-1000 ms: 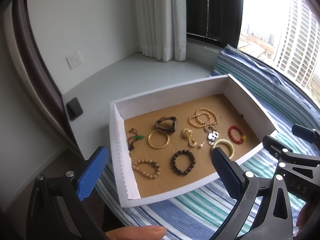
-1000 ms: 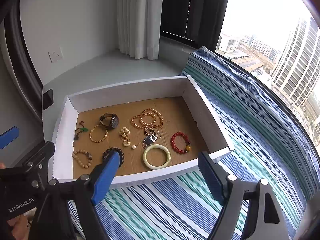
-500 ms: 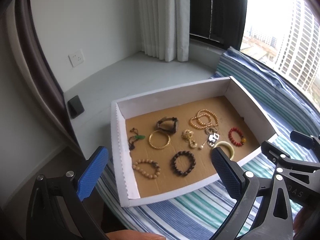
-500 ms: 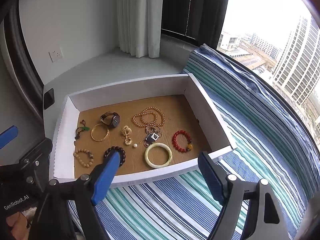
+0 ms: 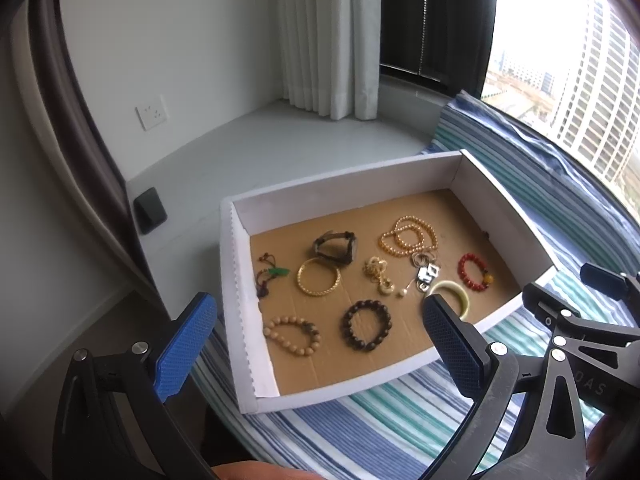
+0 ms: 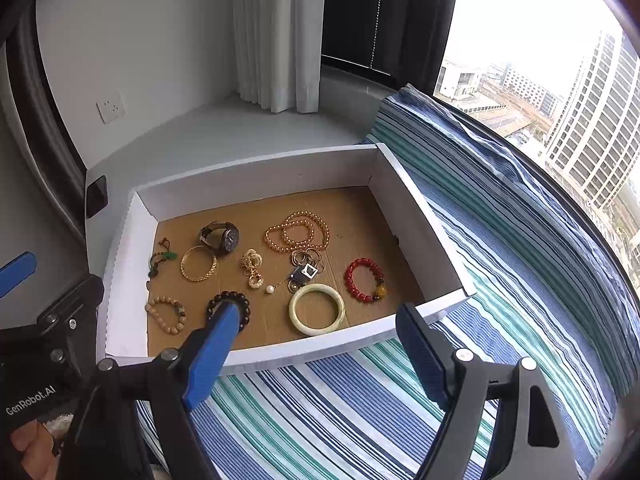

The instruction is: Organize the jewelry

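Both held back at the near edge of the box (image 6: 416, 204), above the striped bedding (image 6: 360, 400), likely to keep the whole layout in sight before choosing a piece

Left gripper (image 5: 316, 344) spread wide, nothing between its blue pads, hanging over the near left corner of the box; right gripper (image 6: 316, 352) likewise wide apart and holding nothing, near the near wall

Inside, on the brown cardboard floor, from left to right:
- green-charm cord (image 6: 160, 260) close against the left wall
- pale wooden bead bracelet (image 6: 166, 314) nearer, in the near left corner
- gold bangle (image 6: 199, 263) lying flat, with the watch (image 6: 220, 237) just beyond it, standing on its strap
- dark bead bracelet (image 6: 229, 306) near the front, partly behind the right gripper's left pad in the right view
- small gold chain cluster (image 6: 252, 266) mid-floor
- looped amber bead strand (image 6: 298, 232) farther back
- tangle of rings and a square pendant (image 6: 306, 266) with a pearl drop (image 6: 270, 289), touching one another
- pale jade bangle (image 6: 317, 309) flat near the front wall
- red bead bracelet (image 6: 364, 280) farthest right, well apart from the right wall

Spread singly rather than heaped, probably so each can be pinched alone; tangled ring cluster judged hardest to lift cleanly
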Motion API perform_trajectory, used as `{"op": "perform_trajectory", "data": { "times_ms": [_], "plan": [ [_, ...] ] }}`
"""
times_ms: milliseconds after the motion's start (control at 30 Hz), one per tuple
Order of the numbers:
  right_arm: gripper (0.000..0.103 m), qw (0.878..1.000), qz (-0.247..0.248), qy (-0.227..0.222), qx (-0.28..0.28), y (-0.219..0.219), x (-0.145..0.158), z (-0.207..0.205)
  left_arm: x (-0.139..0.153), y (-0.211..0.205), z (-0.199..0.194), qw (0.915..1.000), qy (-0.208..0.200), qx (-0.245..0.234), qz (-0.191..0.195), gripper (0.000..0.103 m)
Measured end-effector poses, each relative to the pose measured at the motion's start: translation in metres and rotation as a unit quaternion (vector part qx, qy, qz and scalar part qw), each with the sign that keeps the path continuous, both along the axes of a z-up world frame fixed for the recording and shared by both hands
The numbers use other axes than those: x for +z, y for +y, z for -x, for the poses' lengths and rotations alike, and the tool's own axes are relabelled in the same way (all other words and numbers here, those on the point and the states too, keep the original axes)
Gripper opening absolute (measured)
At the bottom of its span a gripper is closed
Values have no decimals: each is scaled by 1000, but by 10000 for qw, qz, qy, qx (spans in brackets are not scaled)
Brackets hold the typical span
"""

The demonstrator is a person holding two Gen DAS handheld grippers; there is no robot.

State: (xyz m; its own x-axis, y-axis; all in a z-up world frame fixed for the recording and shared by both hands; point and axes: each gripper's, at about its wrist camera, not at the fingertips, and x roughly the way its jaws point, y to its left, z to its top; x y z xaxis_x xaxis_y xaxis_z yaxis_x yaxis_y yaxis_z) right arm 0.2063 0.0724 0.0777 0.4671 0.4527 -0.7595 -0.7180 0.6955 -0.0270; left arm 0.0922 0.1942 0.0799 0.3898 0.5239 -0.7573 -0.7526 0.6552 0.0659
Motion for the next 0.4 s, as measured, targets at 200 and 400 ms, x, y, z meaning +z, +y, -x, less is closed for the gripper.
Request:
{"op": "perform_trajectory", "data": {
  "times_ms": [200,400],
  "plan": [
    [82,10000,1,2,-4,-1,0,0,-1,0,0,10000,-8,-8,-2,102],
    [82,10000,18,34,-13,0,-3,-2,0,-7,0,9996,-49,30,-260,102]
  ]
}}
